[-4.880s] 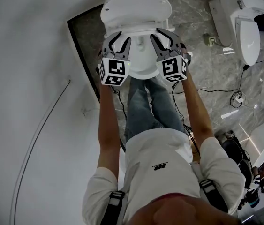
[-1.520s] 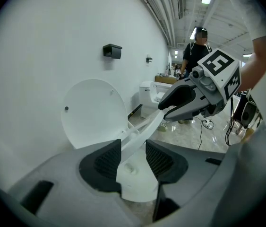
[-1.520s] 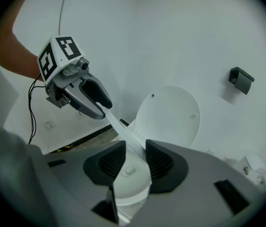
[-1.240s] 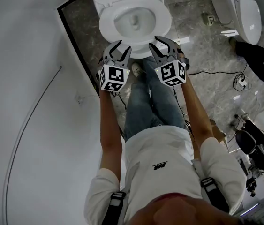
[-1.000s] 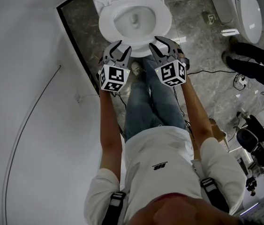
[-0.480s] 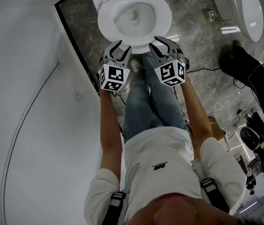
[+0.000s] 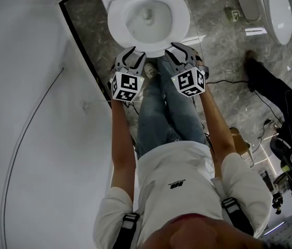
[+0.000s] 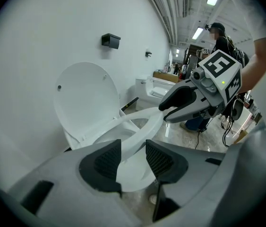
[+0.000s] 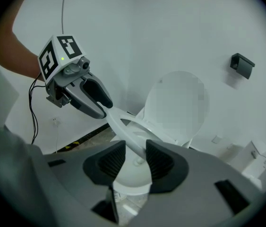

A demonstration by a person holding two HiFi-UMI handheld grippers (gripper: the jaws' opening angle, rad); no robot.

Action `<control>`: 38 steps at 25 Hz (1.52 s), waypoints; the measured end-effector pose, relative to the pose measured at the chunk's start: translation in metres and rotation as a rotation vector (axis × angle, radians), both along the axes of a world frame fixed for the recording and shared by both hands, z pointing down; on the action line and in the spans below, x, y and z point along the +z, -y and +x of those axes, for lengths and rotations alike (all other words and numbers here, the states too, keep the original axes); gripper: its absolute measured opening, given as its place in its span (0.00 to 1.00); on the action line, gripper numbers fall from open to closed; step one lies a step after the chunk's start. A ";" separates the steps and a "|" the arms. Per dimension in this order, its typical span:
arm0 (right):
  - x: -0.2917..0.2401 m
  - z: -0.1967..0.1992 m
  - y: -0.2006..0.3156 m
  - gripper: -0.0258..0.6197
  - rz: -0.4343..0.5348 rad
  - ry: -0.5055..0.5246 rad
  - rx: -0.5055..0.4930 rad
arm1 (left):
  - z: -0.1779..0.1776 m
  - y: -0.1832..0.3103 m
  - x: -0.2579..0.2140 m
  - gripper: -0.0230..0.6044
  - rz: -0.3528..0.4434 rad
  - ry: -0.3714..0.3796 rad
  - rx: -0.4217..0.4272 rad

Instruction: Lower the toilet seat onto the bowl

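The white toilet stands at the top of the head view, its lid upright against the wall. The toilet seat hangs tilted, a little above the bowl. My left gripper is shut on the seat's front left edge, and my right gripper is shut on its front right edge. In the left gripper view the seat rim runs between my jaws, with the right gripper clamped further along. The right gripper view shows the seat between its jaws and the left gripper biting it.
A white wall runs close on the left. A second toilet stands at the far right. Cables trail over the marble floor, and a person in dark clothes stands to the right. A black fixture is on the wall.
The seat has swung down from upright toward the bowl, both grippers coming down with it. Over the last second it dropped slightly more, and the person at right shifted.
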State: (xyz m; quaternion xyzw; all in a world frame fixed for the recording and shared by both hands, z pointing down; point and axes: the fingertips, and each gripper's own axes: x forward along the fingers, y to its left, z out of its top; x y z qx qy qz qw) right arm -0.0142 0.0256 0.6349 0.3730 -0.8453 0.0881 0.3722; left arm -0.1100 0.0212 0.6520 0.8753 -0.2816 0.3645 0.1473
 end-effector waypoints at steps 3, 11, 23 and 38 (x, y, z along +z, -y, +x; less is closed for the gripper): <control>0.005 -0.001 -0.004 0.25 -0.014 0.003 0.004 | -0.001 -0.004 0.005 0.31 -0.013 -0.007 -0.004; 0.018 -0.002 -0.016 0.25 -0.049 0.004 0.024 | -0.002 -0.016 0.018 0.30 -0.045 -0.012 -0.012; 0.041 -0.002 -0.032 0.24 -0.099 0.010 0.042 | -0.002 -0.033 0.041 0.30 -0.084 -0.004 -0.023; 0.074 -0.005 -0.053 0.22 -0.156 0.010 0.049 | -0.006 -0.054 0.074 0.30 -0.137 0.009 -0.038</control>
